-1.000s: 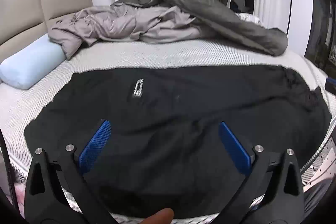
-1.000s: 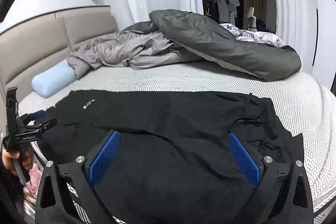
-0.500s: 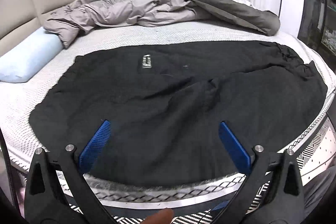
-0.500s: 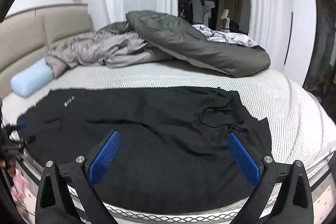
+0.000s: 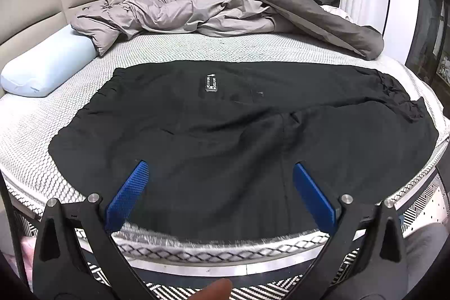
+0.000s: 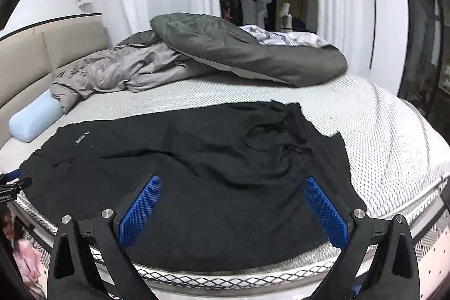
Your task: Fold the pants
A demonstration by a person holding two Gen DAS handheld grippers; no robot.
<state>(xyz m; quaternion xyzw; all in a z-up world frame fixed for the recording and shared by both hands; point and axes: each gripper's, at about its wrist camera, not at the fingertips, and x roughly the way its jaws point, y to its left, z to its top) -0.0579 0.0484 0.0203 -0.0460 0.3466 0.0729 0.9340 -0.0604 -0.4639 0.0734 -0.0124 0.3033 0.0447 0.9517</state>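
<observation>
The black soft-knit pants [image 5: 239, 137] lie spread flat across the near half of the white honeycomb-textured mattress [image 5: 213, 49], lengthwise left to right, their near edge running just along the mattress's near border. In the left wrist view a gathered hem or band shows at the far left and a small white-printed label [image 5: 211, 82] sits on the upper layer; puckered, bunched cloth lies at the far right. In the right wrist view a thin black drawstring loop [image 6: 263, 138] rests on the cloth near its right end.

The fabric looks light, limp and matte, so it should drape and wrinkle rather than hold a crease, and a pinch would likely lift only the top layer unless both are gathered. The best holds are probably the outer edges: the gathered left end and the bunched right end, where the cloth is thick enough to bite.

The left gripper [image 5: 219, 196] hangs over the near edge with its blue pads spread wide, holding nothing; the right gripper [image 6: 232, 211] does the same farther right.

Beyond the pants, bare mattress gives room for folding away from the edge. Farther back lie a rumpled grey duvet [image 5: 180, 13], a darker grey quilt [image 5: 298, 7] and a pale blue bolster pillow [image 5: 47, 66] at far left, all well apart from the pants.
</observation>
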